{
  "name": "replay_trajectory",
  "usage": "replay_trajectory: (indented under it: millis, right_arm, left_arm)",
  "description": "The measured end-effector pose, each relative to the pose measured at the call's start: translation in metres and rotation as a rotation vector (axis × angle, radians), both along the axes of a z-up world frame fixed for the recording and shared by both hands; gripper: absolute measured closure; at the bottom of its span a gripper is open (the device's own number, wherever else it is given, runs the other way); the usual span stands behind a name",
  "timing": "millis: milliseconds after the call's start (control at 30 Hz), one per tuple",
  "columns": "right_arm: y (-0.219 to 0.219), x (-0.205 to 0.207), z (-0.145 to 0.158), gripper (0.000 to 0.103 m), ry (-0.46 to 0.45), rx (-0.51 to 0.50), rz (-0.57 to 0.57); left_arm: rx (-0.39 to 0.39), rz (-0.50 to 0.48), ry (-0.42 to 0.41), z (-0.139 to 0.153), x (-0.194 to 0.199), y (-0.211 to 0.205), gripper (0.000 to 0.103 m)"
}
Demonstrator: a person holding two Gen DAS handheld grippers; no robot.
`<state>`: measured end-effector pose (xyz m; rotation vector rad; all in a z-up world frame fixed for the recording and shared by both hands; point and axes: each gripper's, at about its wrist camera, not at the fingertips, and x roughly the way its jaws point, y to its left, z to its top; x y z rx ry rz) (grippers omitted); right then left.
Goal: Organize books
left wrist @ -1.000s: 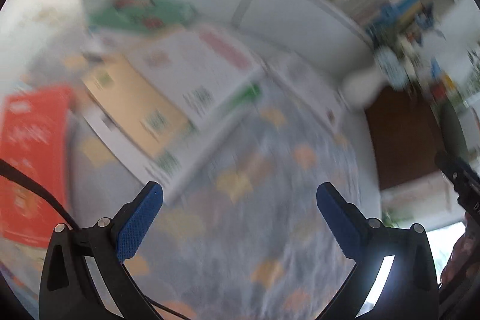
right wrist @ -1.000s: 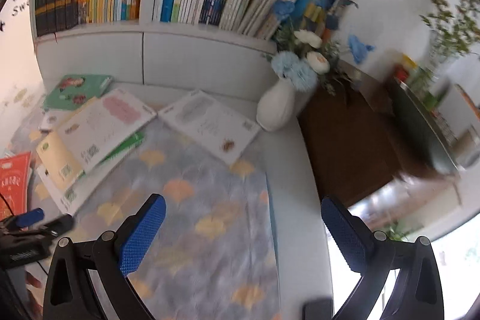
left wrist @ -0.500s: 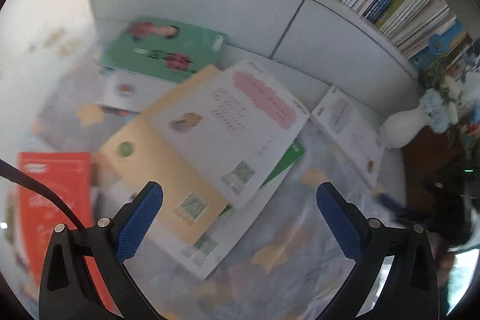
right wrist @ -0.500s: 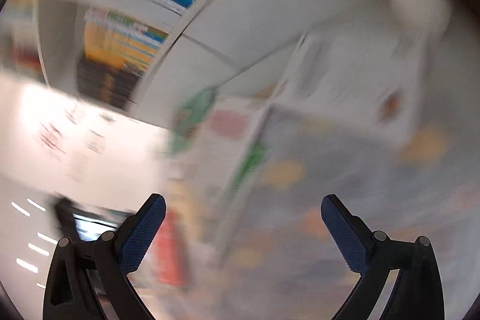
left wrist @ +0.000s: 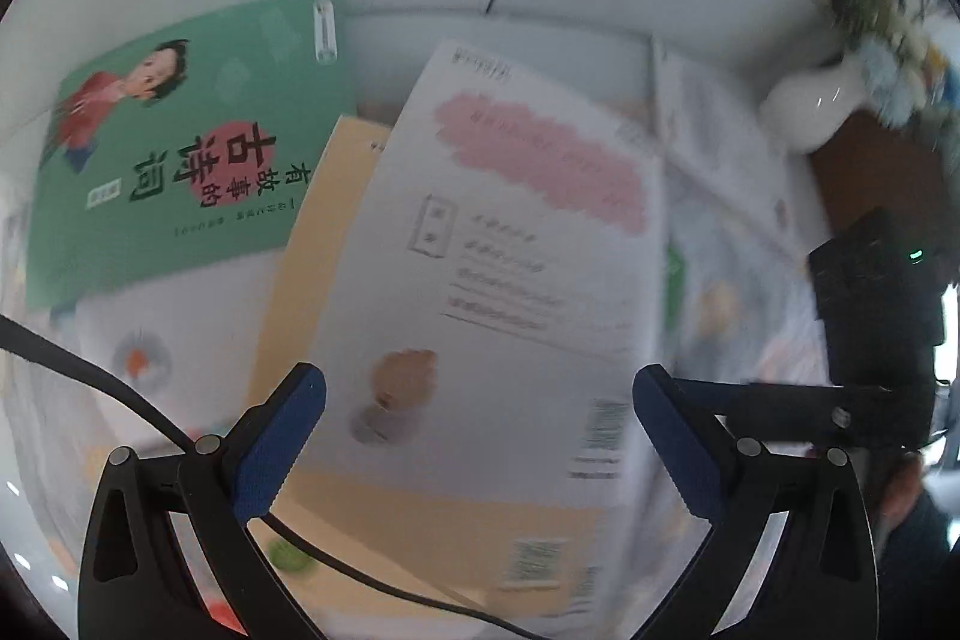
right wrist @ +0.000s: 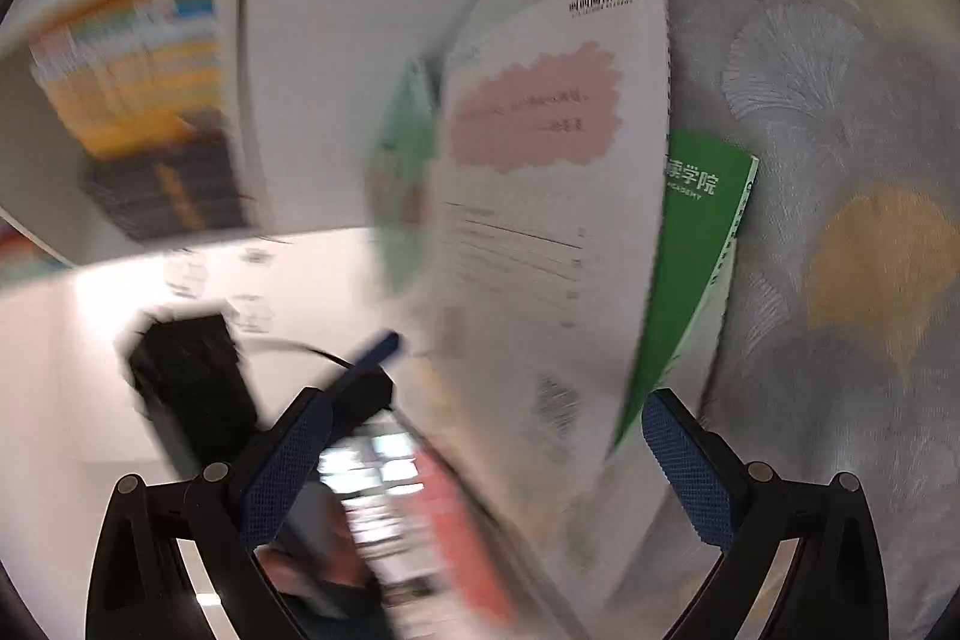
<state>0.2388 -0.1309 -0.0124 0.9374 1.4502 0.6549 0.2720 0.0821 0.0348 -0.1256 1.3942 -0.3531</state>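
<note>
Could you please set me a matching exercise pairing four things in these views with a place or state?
Column 1:
1. green book
2. white book
3. vase
4. left tongs

Column 2:
A. open, above the white book
B. far right, by the flowers
C. top of the pile, pink patch on its cover
D. left of the pile, near the wall

Pairs: 1-D, 2-C, 3-B, 4-A

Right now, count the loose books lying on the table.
At least 6: green book, white-pink atop yellow, bright-green beneath, white by the vase, white one bottom-left; others may be hidden.
</note>
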Motion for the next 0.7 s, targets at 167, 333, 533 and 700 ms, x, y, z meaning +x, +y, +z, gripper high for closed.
replay_trajectory:
  millis: [167, 333, 533, 700]
  right_arm:
    - [0.012, -0.006, -0.007, 0.0, 0.03, -0.027, -0.08]
    - [-0.001, -0.023, -0.026, 0.0, 0.134, 0.175, -0.217]
    - [0.016, -0.033, -0.017, 0.0, 0.067, 0.112, -0.201]
    - [0.016, -0.04, -0.001, 0.0, 0.016, 0.102, -0.216]
  left_arm:
    - [0.015, -0.118, -0.072, -0.007, -0.001, 0.0, 0.001]
    - [-0.032, -0.22, -0.104, -0.005, -0.003, 0.006, 0.001]
    - [0.013, -0.269, -0.144, -0.003, -0.004, 0.002, 0.001]
    - [0.024, -0.285, -0.185, -0.005, -0.009, 0.0, 0.001]
